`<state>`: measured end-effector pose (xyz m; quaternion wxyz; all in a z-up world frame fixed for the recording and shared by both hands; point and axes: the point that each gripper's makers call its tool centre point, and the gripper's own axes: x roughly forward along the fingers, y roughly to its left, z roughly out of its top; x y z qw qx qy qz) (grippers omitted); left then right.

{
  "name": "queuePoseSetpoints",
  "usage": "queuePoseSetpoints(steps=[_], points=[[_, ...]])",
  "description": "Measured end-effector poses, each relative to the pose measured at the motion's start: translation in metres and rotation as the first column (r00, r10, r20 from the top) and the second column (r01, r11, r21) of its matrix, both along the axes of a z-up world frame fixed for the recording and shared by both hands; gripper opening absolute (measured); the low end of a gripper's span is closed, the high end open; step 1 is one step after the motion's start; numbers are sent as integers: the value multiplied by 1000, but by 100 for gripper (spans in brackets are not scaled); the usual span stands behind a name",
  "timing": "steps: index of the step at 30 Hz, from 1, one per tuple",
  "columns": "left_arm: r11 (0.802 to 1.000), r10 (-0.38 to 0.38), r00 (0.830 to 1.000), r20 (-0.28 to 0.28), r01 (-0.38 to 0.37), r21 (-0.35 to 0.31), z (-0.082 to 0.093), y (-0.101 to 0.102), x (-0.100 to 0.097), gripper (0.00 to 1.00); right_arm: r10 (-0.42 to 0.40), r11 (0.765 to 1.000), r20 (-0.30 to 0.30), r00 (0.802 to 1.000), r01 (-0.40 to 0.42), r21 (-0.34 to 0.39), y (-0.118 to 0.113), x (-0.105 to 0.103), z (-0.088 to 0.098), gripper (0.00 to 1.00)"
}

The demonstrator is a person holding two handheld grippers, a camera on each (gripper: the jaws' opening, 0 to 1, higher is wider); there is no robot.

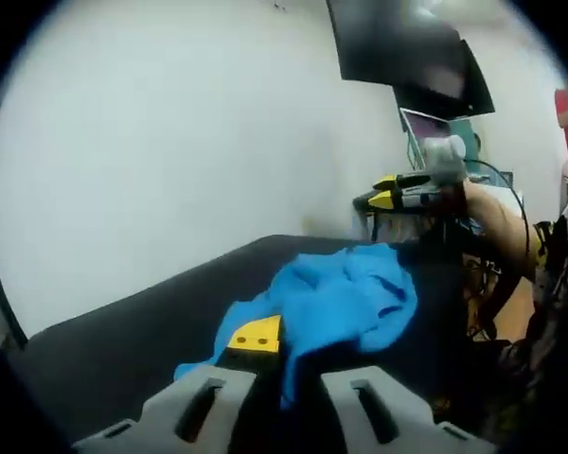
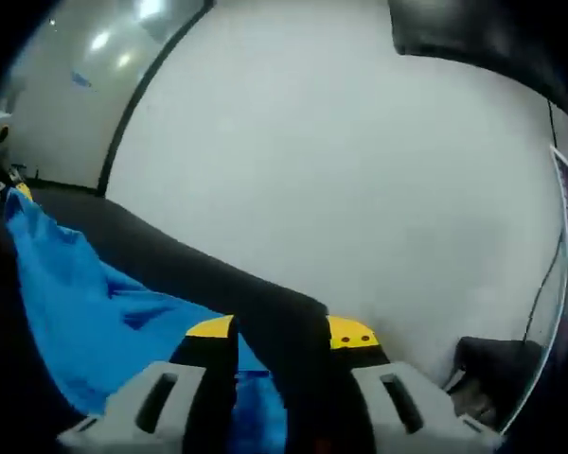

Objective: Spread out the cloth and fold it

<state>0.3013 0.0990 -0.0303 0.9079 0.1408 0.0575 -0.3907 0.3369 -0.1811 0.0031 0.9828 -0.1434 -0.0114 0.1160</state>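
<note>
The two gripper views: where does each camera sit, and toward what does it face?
Left gripper view: rides on the left gripper, faces across the black table toward the white wall; its jaws pinch the blue cloth; the right gripper and a forearm show.
Right gripper view: rides on the right gripper, jaws apart, facing the wall.
Shared: cloth, table, wall.

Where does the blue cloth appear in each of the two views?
Left gripper view: the blue cloth lies crumpled at centre, on the dark table, one corner running down between the hand-held gripper's jaws.
Right gripper view: it stretches along the left side, from upper left to bottom centre.
Shared landmark: the white wall behind the table.
</note>
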Motion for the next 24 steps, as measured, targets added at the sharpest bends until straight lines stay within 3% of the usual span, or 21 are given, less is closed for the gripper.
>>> queuePoseSetpoints(steps=[2, 4, 5, 8, 10, 11, 13, 15, 16, 18, 19, 22, 24], points=[[1000, 9, 1000, -11, -9, -9, 2, 0, 2, 4, 216, 974, -12, 976, -215, 72, 53, -19, -3, 35], [999, 19, 999, -29, -20, -34, 5, 0, 4, 4, 328, 941, -1, 945, -326, 90, 94, -41, -15, 38], [999, 26, 999, -33, -27, -44, 7, 2, 6, 4, 289, 954, -6, 957, -288, 78, 100, -45, -27, 42], [996, 54, 997, -62, -58, -67, 11, 6, 8, 4, 271, 956, 6, 962, -269, -114, 126, -61, -67, 49], [994, 48, 995, -90, -56, -89, 12, 6, 8, 4, 304, 923, -4, 953, -295, -248, 145, -69, -92, 49], [994, 42, 994, -97, -51, -93, 13, 5, 8, 4, 284, 923, 20, 958, -268, -275, 148, -69, -95, 49], [995, 33, 995, -96, -42, -95, 14, 3, 6, 4, 261, 904, 34, 965, -232, -358, 150, -64, -101, 39], [996, 32, 997, -73, -38, -84, 17, 1, 4, 4, 159, 882, 49, 986, -119, -455, 130, -45, -104, 23], [997, 40, 998, -53, -44, -70, 18, 2, 5, 4, 144, 886, 47, 988, -107, -451, 122, -39, -99, 18], [997, 59, 998, -21, -60, -46, 20, 7, 6, 4, 131, 946, 88, 987, -98, -309, 112, -37, -78, 9], [997, 63, 998, -15, -63, -37, 19, 10, 6, 4, 138, 960, 120, 983, -103, -259, 107, -37, -66, 5], [997, 73, 997, -12, -73, -16, 19, 18, 10, 4, 90, 942, 141, 986, -38, -335, 87, -33, -46, 3], [997, 70, 998, -11, -70, -12, 22, 20, 12, 4, 60, 948, 185, 981, 1, -319, 78, -28, -29, 4]])
